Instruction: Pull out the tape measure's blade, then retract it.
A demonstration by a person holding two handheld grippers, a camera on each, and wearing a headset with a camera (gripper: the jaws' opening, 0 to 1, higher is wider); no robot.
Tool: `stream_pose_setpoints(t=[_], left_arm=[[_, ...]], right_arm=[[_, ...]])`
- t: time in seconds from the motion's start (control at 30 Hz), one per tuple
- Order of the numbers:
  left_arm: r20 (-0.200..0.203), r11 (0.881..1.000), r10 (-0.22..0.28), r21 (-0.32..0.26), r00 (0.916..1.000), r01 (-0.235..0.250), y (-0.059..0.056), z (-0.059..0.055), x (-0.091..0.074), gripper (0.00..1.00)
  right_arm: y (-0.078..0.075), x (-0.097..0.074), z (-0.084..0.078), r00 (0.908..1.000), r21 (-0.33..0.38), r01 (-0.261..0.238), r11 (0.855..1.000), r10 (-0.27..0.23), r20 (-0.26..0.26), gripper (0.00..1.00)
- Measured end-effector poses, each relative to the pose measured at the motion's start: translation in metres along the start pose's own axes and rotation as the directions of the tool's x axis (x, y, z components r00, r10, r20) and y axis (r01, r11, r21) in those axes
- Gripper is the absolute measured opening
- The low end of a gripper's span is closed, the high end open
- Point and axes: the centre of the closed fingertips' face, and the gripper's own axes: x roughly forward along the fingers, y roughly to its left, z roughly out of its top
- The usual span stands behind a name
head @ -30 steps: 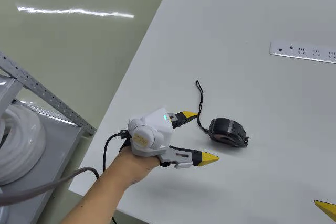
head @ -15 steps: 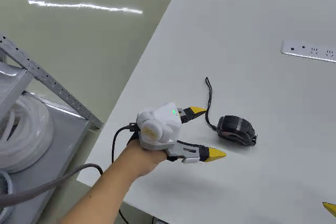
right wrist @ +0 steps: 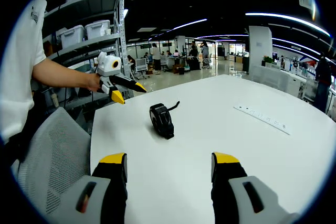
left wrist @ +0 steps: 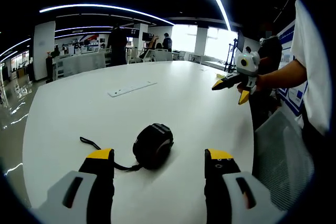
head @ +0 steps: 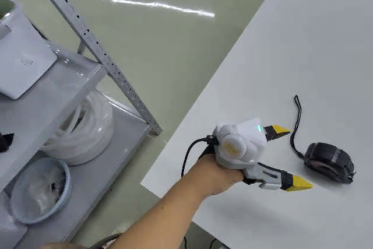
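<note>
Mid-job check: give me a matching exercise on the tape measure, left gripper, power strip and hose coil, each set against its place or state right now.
Things:
1. tape measure
2. left gripper
3. power strip
4. hose coil

Place or state:
A. coiled on a shelf of the metal rack beside the table
B. open, jaws just short of the tape measure
C. black, lying on the table
D. white, flat, farther along the table

Pairs: 1-C, 2-B, 3-D, 4-A
</note>
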Motion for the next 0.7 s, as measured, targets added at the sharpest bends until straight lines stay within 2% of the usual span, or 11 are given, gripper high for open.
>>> stream_pose_setpoints(t=[0.33,0.4,0.7], left_arm=[[0.004,1.000,-0.007,0.002,1.0000,0.007,0.001,0.002,0.004,0.67],[-0.001,1.000,-0.011,0.003,0.9999,0.011,0.002,0.001,0.006,0.67],[-0.002,0.999,-0.039,0.016,0.9992,0.039,0.002,0.003,0.014,0.68]], right_arm=[[-0.002,0.000,0.001,1.0000,0.002,0.004,1.000,-0.004,-0.003,0.65],[-0.006,-0.002,-0.003,1.0000,0.004,0.004,1.000,-0.004,-0.003,0.65],[-0.009,0.000,-0.011,0.9999,0.003,-0.003,1.000,0.003,-0.015,0.65]])
